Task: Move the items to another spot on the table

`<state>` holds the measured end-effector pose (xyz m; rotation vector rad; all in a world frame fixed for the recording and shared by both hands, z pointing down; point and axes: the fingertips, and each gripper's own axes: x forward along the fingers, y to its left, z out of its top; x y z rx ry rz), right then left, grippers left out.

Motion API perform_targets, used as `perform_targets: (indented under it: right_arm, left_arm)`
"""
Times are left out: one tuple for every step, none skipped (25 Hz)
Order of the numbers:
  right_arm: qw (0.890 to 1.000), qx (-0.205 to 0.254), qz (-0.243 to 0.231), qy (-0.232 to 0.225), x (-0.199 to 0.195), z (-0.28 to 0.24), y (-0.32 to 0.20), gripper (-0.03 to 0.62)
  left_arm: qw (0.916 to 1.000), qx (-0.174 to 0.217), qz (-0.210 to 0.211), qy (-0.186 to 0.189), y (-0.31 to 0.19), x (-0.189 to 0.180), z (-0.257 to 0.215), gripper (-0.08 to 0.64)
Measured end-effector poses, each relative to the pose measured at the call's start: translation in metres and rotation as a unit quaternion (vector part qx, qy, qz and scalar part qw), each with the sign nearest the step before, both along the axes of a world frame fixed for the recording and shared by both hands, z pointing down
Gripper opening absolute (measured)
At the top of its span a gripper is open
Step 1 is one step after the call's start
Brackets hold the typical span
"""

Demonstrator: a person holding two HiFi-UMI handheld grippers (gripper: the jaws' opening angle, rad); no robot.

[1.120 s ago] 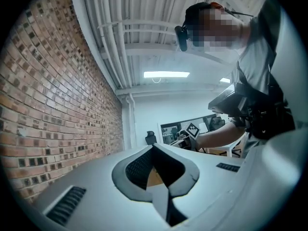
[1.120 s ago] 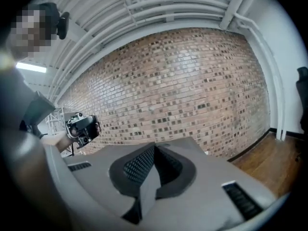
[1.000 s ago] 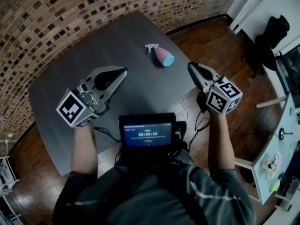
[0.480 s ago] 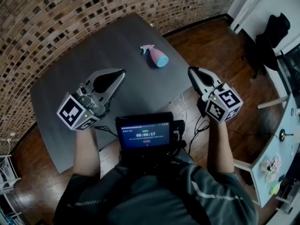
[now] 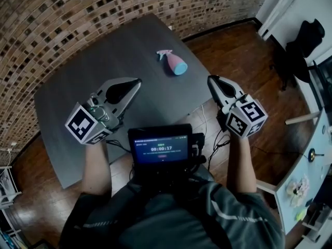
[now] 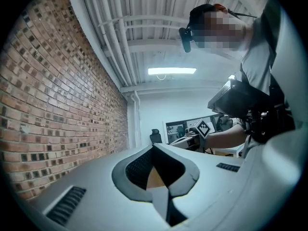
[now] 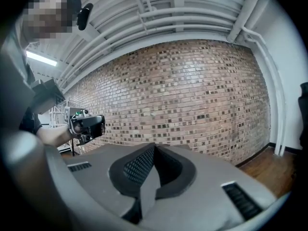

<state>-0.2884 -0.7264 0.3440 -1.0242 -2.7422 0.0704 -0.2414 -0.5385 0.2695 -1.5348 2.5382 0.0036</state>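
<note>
A pink spray bottle point(image 5: 174, 62) with a light blue base lies on its side at the far right of the dark grey table point(image 5: 78, 87). My left gripper point(image 5: 137, 81) hovers over the table's near part, left of and nearer than the bottle, with its jaws together and nothing in them. My right gripper point(image 5: 209, 79) hangs beyond the table's right edge, over the wooden floor, near the bottle but apart from it, also shut and empty. In the left gripper view the left gripper point(image 6: 155, 147) points level into the room. In the right gripper view the right gripper point(image 7: 154, 146) points at the brick wall.
A small screen point(image 5: 161, 145) with cables hangs at the person's chest, between the arms. A brick wall point(image 5: 46, 14) runs behind the table. To the right are wooden floor point(image 5: 233, 51), a dark chair point(image 5: 303, 40) and a white desk point(image 5: 311, 160).
The view has shifted a little. Both grippers keep about the same places and stay shut, and the bottle lies where it was.
</note>
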Motion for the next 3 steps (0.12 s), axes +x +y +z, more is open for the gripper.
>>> perform_targets:
  right_arm:
    - [1.0,0.0,0.0,0.001,-0.0004,0.0002,0.0001,-0.003]
    - [1.0,0.0,0.0,0.001,-0.0006,0.0004,0.0,-0.002]
    - [1.0,0.0,0.0,0.001,-0.0008,0.0004,-0.0001,-0.002]
  left_arm:
    - [1.0,-0.001,0.0,0.0,-0.0004,0.0002,0.0005,-0.003]
    - [1.0,-0.002,0.0,0.0,-0.0008,0.0006,0.0008,-0.004]
    - [1.0,-0.002,0.0,0.0,-0.0012,0.001,0.0012,-0.003]
